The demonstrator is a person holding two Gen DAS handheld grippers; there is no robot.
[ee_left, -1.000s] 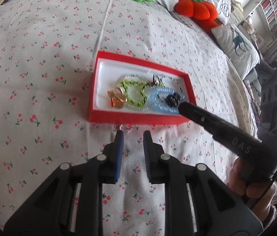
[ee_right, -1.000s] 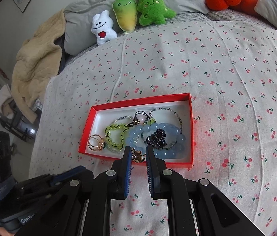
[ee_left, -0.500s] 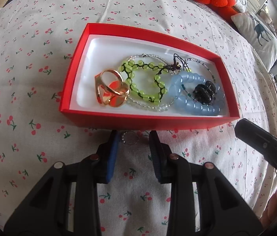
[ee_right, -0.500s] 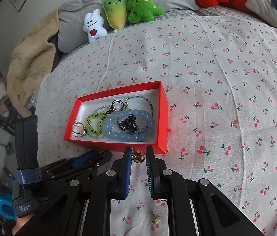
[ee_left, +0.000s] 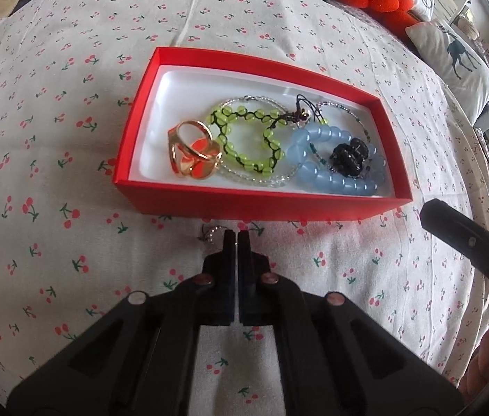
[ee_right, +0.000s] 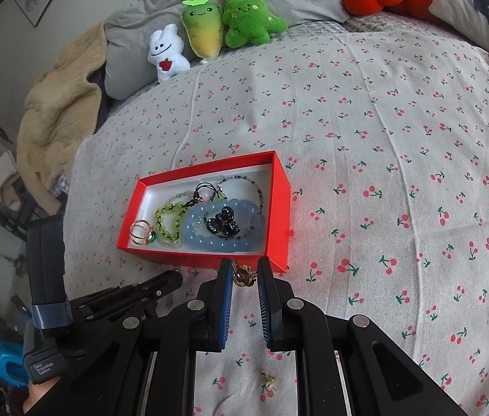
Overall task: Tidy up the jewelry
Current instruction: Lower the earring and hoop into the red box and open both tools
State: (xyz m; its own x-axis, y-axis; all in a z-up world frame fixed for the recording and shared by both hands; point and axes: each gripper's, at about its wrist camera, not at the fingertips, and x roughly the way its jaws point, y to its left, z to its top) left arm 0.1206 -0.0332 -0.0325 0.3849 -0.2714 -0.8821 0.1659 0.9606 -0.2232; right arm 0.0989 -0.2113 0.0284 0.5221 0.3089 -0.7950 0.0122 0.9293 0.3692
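Two claws by the red box on the bed: left claw pinched together, small silver ring right beside its tips; right claw clamped on gold earring.

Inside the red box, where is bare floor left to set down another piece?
Free: the white floor of the red box along its far wall and the corner behind the gold ring. Crowded: green bead bracelet, blue bead bracelet and black clip fill the rest.
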